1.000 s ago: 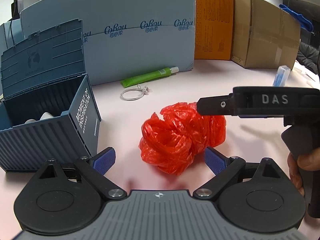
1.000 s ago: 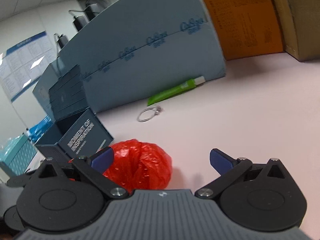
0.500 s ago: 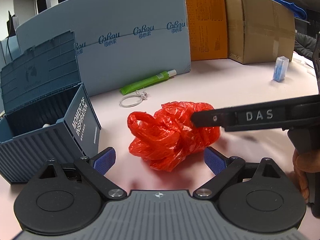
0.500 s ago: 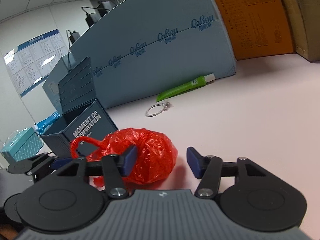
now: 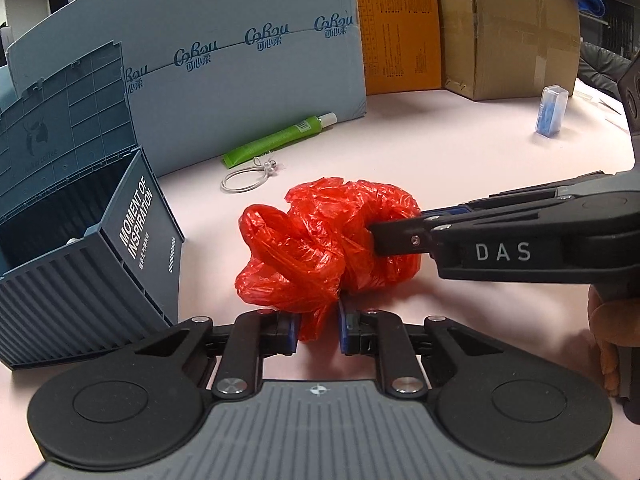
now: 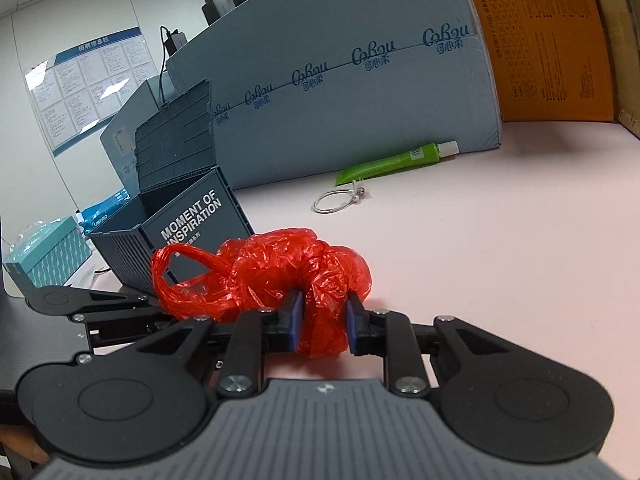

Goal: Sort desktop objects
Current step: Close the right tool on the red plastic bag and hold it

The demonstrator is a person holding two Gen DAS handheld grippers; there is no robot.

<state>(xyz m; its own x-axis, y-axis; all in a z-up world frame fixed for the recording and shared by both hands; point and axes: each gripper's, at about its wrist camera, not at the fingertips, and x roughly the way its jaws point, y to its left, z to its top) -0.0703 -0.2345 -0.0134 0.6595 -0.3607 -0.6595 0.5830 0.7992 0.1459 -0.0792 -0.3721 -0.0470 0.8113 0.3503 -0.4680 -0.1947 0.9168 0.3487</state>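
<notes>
A crumpled red plastic bag lies on the pink table. My left gripper is closing on the bag's near bottom fold, and its blue pads press the plastic between them. My right gripper comes in from the right and bites the bag's right side. In the right wrist view the right gripper is shut on a fold of the bag, and the left gripper reaches in from the left. An open dark blue storage box stands just left of the bag.
A green tube and a thin wire ring lie behind the bag, by a tall blue panel. Orange and brown cartons close the back right. A small clear blue case stands far right. A hand holds the right gripper.
Both grippers stood wide open around the bag a second ago. The right one closed on the bag first, then the left one closed on its near fold. The bag shifted slightly.
</notes>
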